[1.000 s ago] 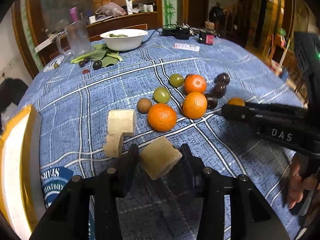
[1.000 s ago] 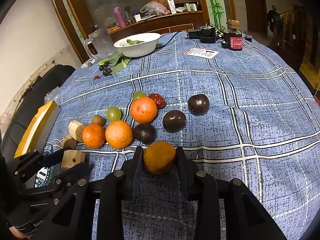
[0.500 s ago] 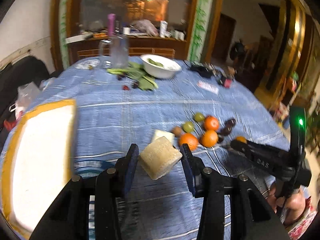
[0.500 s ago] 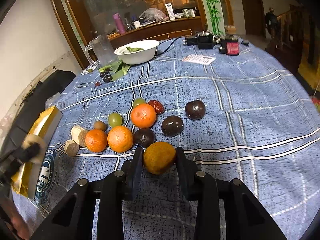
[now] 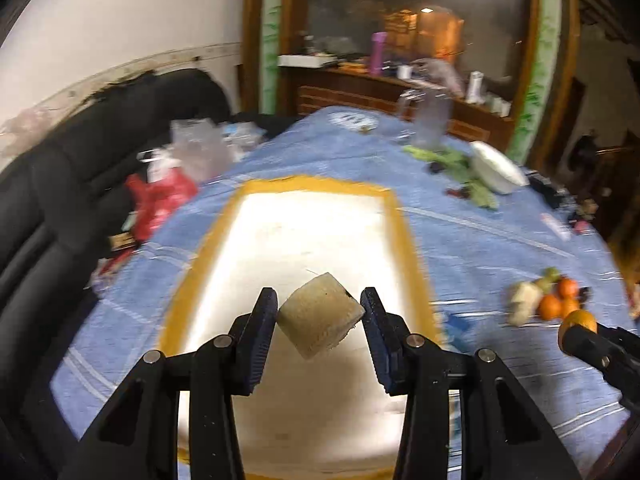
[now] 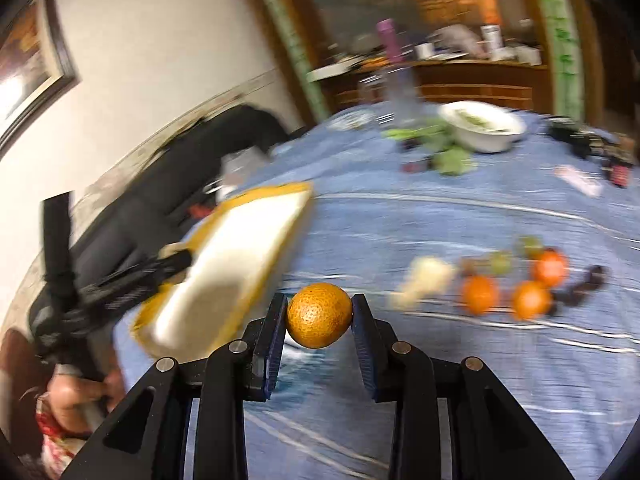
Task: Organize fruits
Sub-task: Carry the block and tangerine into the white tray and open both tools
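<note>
My left gripper (image 5: 319, 320) is shut on a pale beige chunk of cut fruit (image 5: 320, 322) and hangs over the white tray with a yellow rim (image 5: 402, 224). My right gripper (image 6: 319, 316) is shut on a small orange (image 6: 319, 315) above the blue tablecloth, to the right of the tray (image 6: 244, 248). The other fruits (image 6: 524, 280) lie in a blurred cluster further right: oranges, green grapes, dark fruits and pale chunks (image 6: 426, 278). In the left wrist view that cluster (image 5: 554, 300) sits at the right, with the right gripper's orange (image 5: 578, 322) just below it.
A white bowl (image 6: 482, 128), green leaves (image 6: 444, 152) and a clear jug (image 6: 402, 100) stand at the table's far side. A black sofa (image 5: 80, 184) with bags (image 5: 160, 196) lies left of the table. A person's hand (image 6: 80, 400) holds the left gripper at lower left.
Both grippers swung left away from the fruit cluster, each carrying its piece. The left one now hangs over the tray; the right one has come near the tray's right edge.
</note>
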A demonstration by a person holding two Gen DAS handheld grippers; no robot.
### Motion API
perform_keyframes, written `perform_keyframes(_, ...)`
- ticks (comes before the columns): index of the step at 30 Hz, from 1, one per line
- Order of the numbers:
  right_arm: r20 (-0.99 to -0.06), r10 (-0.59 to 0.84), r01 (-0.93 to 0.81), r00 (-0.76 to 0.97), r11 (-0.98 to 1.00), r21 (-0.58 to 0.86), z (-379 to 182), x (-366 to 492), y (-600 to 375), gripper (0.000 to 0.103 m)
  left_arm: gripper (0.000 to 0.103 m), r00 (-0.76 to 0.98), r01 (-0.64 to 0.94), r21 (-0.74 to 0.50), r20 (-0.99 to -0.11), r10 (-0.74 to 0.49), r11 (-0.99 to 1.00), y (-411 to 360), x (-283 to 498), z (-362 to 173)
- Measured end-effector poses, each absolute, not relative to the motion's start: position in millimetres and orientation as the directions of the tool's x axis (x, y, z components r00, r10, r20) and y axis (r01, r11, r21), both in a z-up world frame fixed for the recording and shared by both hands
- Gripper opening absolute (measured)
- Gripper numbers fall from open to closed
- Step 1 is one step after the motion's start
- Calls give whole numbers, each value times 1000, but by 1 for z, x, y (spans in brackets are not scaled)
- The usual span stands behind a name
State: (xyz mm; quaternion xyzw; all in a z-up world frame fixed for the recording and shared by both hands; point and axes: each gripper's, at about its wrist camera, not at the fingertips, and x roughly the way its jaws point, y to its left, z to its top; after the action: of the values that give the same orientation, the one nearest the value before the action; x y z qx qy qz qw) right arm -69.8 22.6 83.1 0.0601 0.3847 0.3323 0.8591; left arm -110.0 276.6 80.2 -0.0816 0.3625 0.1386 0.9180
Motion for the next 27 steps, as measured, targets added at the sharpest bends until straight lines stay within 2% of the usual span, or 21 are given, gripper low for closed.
perform_keyframes(5,-638,673,-627,375,691,360,72,-76,97,36,42,655,-381,-91,-729,199,920,314,-120,62)
perform_keyframes(11,-701,627,-683,340,677,275,52,-83,158,36,44,639,-412,-159,-752,160,897,337,-125,46)
perform_keyframes(12,-711,614,-684,344,682,257,47,-81,162,38,46,644,-410,-170,-749,153,896,338,-124,45)
perform_keyframes(13,-720,600,-684,348,688,242,45,-82,166,44,49,652,-407,-177,-743,149,896,338,-125,45)
perform_keyframes(15,-726,594,-679,348,693,242,42,-80,166,54,61,669,-399,-183,-728,149,898,337,-123,47)
perform_keyframes(17,-709,610,-674,354,692,259,48,-81,160,62,64,694,-383,-187,-704,148,905,335,-122,48)
perform_keyframes(21,-677,609,-631,414,727,269,61,-79,137,62,65,702,-352,-186,-700,128,917,330,-106,42)
perform_keyframes(27,-683,561,-536,467,794,285,59,-75,91,62,65,686,-327,-124,-713,145,937,321,-88,34)
